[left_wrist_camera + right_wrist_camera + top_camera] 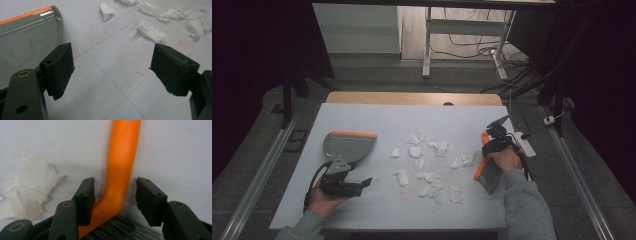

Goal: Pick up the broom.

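The left gripper (343, 184), jaws wide apart and empty, sits just below the dustpan (348, 145). Right of the dustpan lie paper scraps (427, 162); beyond them the right gripper (115, 200) straddles the brush (120, 170) handle, jaws apart, not clamped.

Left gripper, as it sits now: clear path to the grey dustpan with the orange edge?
Probably yes. The left gripper is open, and the grey dustpan with the orange edge lies right beside one of its fingers on the white table. Nothing lies between them; the torn white paper scraps lie off to the other side.
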A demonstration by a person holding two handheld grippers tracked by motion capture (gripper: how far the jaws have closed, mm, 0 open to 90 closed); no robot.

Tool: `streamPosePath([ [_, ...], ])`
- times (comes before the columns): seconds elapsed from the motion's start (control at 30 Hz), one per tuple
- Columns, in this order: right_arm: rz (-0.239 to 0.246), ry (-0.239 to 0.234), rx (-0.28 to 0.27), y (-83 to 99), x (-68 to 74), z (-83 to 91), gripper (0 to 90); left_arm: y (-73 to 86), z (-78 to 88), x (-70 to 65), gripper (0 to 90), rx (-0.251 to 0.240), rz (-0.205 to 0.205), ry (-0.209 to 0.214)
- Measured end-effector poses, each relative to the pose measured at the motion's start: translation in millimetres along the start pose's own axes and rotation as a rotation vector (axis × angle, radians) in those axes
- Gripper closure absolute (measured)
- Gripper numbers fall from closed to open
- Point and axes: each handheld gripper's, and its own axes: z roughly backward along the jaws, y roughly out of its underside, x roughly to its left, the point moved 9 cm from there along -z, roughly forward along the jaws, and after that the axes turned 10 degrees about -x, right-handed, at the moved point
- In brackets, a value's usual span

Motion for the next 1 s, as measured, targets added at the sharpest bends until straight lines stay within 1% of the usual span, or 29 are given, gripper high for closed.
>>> streamPosePath([
  [0.1,-0.023,0.012,0.001,0.0,3.3,0.6,61.7,-0.1,-0.3,-0.9,19.7,0.000,-0.002,0.001],
  [0.17,-0.041,0.028,0.001,0.0,4.6,0.7,66.1,0.2,-0.3,-1.4,19.7,0.002,-0.004,0.000],
  [0.2,-0.048,0.028,-0.003,0.0,5.3,0.9,70.3,0.2,-0.3,-1.4,19.7,0.002,-0.004,0.000],
  [0.27,-0.044,0.032,-0.016,0.5,5.8,1.2,70.9,0.2,0.9,-2.1,19.7,-0.001,-0.007,-0.001],
  [0.37,-0.043,0.010,-0.032,1.1,4.9,1.7,71.3,-0.1,2.4,-1.8,19.7,-0.005,-0.006,-0.002],
  [0.47,-0.020,-0.010,-0.040,1.3,3.9,2.2,71.5,-0.4,3.3,-1.2,19.7,-0.008,-0.004,-0.003],
  [0.53,-0.021,-0.015,-0.042,1.4,3.5,2.6,71.5,-0.7,3.5,0.1,19.8,-0.011,0.001,-0.005],
  [0.6,-0.001,-0.025,-0.050,2.0,-1.1,4.7,71.6,-0.7,3.3,1.2,19.8,-0.011,0.004,-0.006],
  [0.67,-0.004,-0.050,-0.067,1.9,-5.1,9.2,71.6,-0.4,2.8,1.8,19.7,-0.009,0.005,-0.007],
  [0.7,-0.010,-0.072,-0.070,2.2,-6.6,12.2,71.7,-0.3,2.3,2.0,19.8,-0.008,0.005,-0.008],
  [0.77,-0.013,-0.102,-0.091,2.1,-11.7,19.3,71.7,-0.2,2.1,2.2,19.7,-0.007,0.005,-0.010],
  [0.83,-0.025,-0.129,-0.110,3.0,-16.5,26.4,71.7,-0.3,1.7,2.5,19.8,-0.006,0.005,-0.012],
  [0.9,-0.042,-0.170,-0.125,5.5,-19.5,33.4,71.7,-0.4,1.2,2.5,19.8,-0.006,0.005,-0.012],
  [1.0,-0.050,-0.196,-0.152,7.4,-23.1,41.6,71.8,-1.0,-0.7,2.7,19.8,-0.005,0.005,-0.011],
])
